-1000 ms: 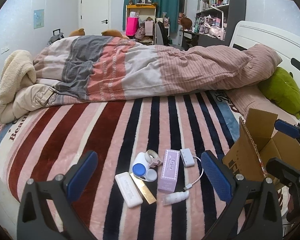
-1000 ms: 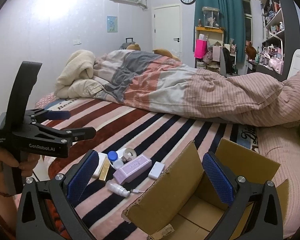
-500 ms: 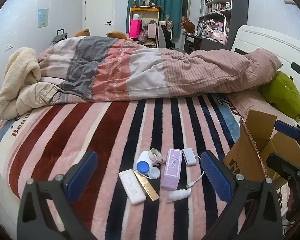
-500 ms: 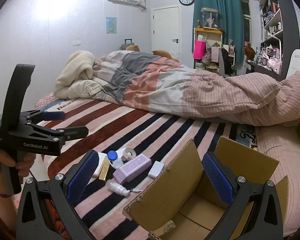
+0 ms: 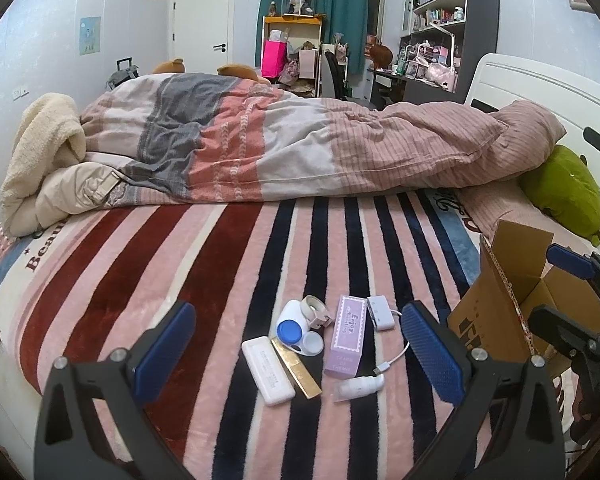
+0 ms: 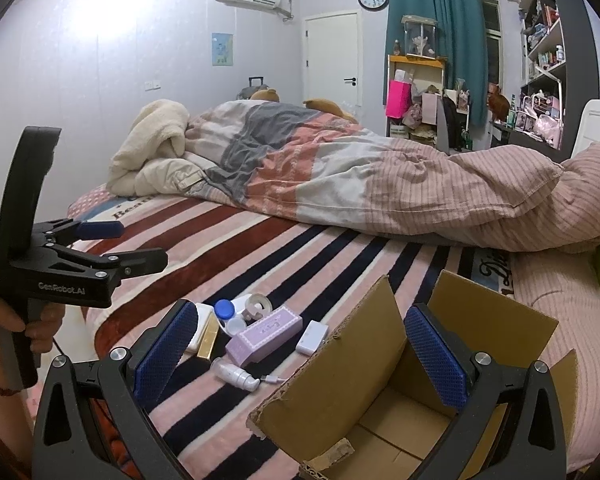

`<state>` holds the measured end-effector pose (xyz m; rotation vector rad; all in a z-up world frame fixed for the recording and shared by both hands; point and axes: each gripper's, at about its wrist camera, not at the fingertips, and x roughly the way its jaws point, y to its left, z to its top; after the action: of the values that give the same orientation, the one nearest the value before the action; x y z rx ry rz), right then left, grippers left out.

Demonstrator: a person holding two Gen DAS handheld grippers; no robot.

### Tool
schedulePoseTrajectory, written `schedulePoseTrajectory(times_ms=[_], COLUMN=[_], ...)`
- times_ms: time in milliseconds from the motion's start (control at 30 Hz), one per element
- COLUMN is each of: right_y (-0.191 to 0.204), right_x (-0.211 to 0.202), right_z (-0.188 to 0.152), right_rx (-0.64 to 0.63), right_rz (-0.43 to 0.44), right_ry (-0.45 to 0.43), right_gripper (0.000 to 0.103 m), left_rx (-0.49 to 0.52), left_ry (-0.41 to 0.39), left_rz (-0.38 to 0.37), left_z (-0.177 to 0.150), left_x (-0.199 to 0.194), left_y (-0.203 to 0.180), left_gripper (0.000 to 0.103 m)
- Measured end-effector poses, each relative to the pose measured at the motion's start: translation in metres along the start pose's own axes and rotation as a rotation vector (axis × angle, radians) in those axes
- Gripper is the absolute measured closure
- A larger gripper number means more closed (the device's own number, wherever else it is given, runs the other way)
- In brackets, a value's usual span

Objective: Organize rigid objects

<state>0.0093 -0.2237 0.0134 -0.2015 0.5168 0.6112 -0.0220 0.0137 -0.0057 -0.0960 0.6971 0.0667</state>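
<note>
Small items lie together on the striped blanket: a lilac box [image 5: 346, 336] [image 6: 265, 334], a white case [image 5: 267, 370], a gold bar [image 5: 296, 367] [image 6: 208, 336], a blue-capped lens case [image 5: 294, 328] [image 6: 226, 312], a tape roll [image 5: 315, 309] [image 6: 258, 305], a white adapter with cable [image 5: 380, 312] [image 6: 311, 337] and a small white bottle [image 5: 359, 386] [image 6: 236, 376]. My left gripper [image 5: 298, 352] hovers open above them, holding nothing. My right gripper [image 6: 300, 354] is open over the near flap of the open cardboard box [image 6: 384, 400] [image 5: 500, 312], which is empty.
A rumpled duvet [image 5: 300, 148] and cream fleece [image 5: 44, 152] fill the far half of the bed. A green plush [image 5: 564, 192] lies by the white headboard at right. A person's hand [image 6: 24, 324] holds the left gripper's handle. The bed's near edge is just below the items.
The left wrist view has shifted slightly, so the items sit a little higher and more central between its fingers. The right gripper has barely moved. Nothing was grasped.
</note>
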Motion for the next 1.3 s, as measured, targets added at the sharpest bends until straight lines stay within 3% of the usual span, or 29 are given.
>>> schedulePoseTrajectory(times_ms=[733,800,867,900,967,1133,1300], right_y=[-0.002,0.001,0.014,0.022,0.035,0.073,0.100], right_x=[0.003,0.001,0.001,0.003,0.007,0.044,0.099], right_z=[0.002,0.005,0.009,0.012,0.016,0.014,-0.015], right_rx=[-0.008,-0.027,-0.073,-0.099,-0.121,-0.158,-0.132], right_rz=[-0.010,-0.043,-0.092,-0.103,-0.053,0.074,0.180], right_ry=[-0.015,-0.039,-0.056,-0.069,-0.078,0.007,0.197], right_gripper=[0.000,0.007,0.028,0.033,0.044,0.048,0.048], left_rx=[-0.007,0.004,0.027,0.036,0.033,0.031,0.005], left_ry=[0.000,-0.017,-0.015,-0.011,-0.008,0.014,0.034], left_rz=[0.005,-0.013,-0.008,-0.005,-0.001,-0.035,-0.073], left_z=[-0.002,-0.001,-0.002,-0.003,-0.005,-0.018,-0.041], left_x=[-0.005,-0.008,-0.008,-0.007,-0.006,-0.001,0.011], left_y=[0.018,0.024,0.032,0.039,0.053,0.088,0.112], left_gripper=[0.001,0.001,0.001,0.001,0.001,0.001,0.001])
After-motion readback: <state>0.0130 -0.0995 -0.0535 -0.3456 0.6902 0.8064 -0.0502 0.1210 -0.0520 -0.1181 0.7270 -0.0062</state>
